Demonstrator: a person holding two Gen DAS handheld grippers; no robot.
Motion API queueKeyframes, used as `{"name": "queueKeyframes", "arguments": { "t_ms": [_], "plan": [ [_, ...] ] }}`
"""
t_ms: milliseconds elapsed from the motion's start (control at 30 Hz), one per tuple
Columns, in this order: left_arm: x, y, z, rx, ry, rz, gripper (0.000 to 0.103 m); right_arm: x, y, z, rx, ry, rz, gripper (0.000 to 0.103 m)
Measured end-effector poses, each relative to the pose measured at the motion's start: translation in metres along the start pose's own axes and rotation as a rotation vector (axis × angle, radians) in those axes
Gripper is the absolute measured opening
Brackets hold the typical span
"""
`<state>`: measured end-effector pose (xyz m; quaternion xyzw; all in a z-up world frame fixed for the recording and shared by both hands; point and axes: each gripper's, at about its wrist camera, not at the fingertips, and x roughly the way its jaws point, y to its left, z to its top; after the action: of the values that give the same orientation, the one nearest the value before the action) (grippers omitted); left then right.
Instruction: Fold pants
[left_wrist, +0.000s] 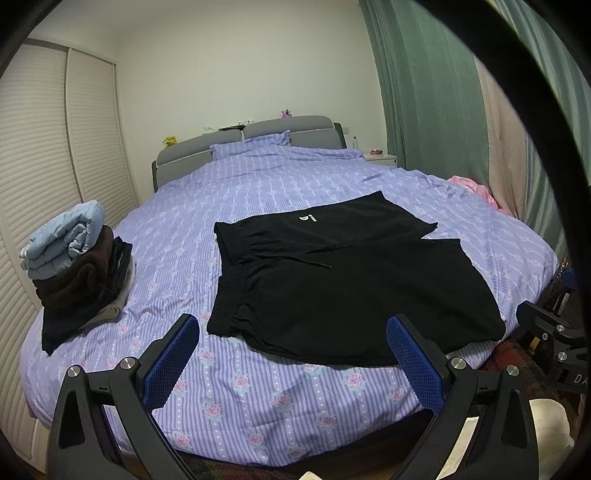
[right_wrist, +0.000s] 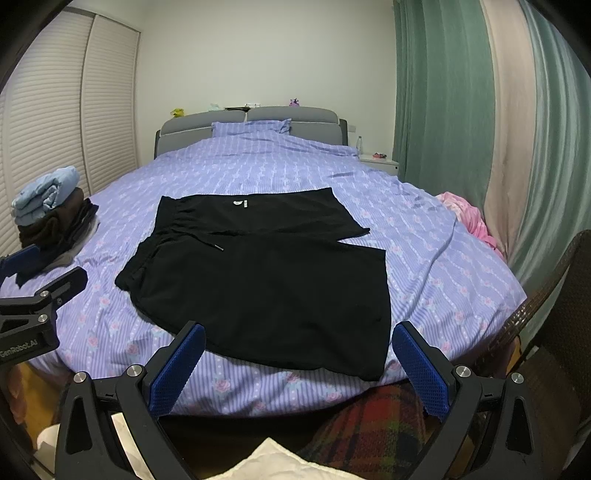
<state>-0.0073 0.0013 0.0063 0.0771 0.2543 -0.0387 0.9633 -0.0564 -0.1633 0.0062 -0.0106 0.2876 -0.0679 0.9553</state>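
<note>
Lying flat on the bed, black pants, really short-legged, waistband to the left and leg hems to the right, one leg far, one leg near, a drawstring loose across the middle. Not yet folded, by the look of it.

Far left: a stack of folded clothes at the bed's left edge, well apart from the pants. Risk judged there: a wide sweep of the left tool toppling that stack.

Left hand-held gripper, spread wide and gripping nothing, hung over the near edge toward the waistband side. Risk judged: elastic waistband bunched and thick, so a shallow pinch taking only the top layer and leaving the under layer behind.

Middle: the cord likely to slip out or get trapped crooked inside a fold. Dark cloth on a patterned cover, edges hard to read, so a pinch catching the bedcover too.

Right hand-held gripper, likewise wide apart and empty, hung near the near leg's hem. Risk judged: thin slippery fabric sliding from the blue pads, or uneven lift between the two sides skewing the fold.

Far right: pink cloth at the bed's edge, clear of the work.
</note>
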Motion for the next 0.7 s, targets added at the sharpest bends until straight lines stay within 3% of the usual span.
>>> {"name": "queueKeyframes", "arguments": {
  "t_ms": [700],
  "plan": [
    [0.0020, 0.0033, -0.0016, -0.003, 0.001, 0.009, 0.103, 0.0058, -0.0011, -0.0014, 0.004, 0.018, 0.004, 0.102]
  ]
}}
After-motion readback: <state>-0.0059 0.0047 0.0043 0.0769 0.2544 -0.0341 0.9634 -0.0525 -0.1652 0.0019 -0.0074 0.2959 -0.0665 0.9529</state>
